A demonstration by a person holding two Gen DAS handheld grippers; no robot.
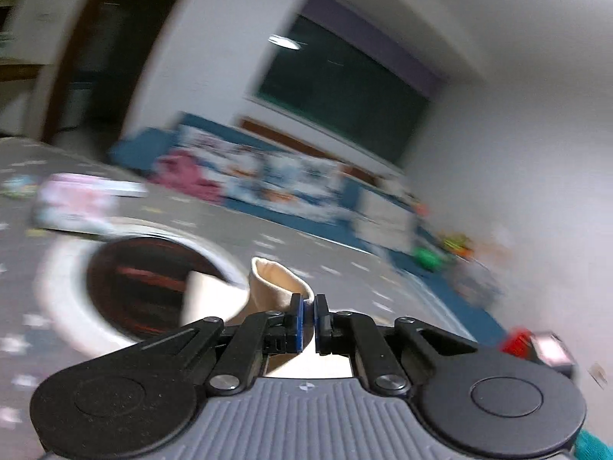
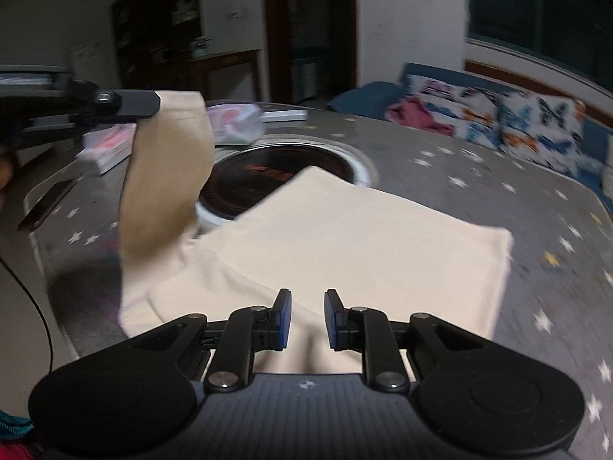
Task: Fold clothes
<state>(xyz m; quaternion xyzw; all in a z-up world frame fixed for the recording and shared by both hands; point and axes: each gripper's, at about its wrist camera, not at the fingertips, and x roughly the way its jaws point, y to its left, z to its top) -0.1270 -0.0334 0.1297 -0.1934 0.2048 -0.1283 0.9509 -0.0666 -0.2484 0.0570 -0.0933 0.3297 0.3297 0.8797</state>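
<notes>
A cream garment [image 2: 345, 237] lies partly folded on the grey star-patterned table [image 2: 498, 176]. My left gripper [image 1: 308, 320] is shut on one cream sleeve [image 1: 279, 287] and holds it lifted above the table. In the right wrist view that gripper [image 2: 153, 105] shows at the upper left with the sleeve [image 2: 168, 176] hanging from it. My right gripper [image 2: 307, 318] is open and empty, just above the near part of the garment.
A round black cooktop with a white rim [image 2: 279, 176] is set in the table behind the garment. Pink-and-white packages [image 2: 233, 122] and a book lie at the far left. A blue sofa with patterned cushions [image 2: 498, 122] stands beyond the table.
</notes>
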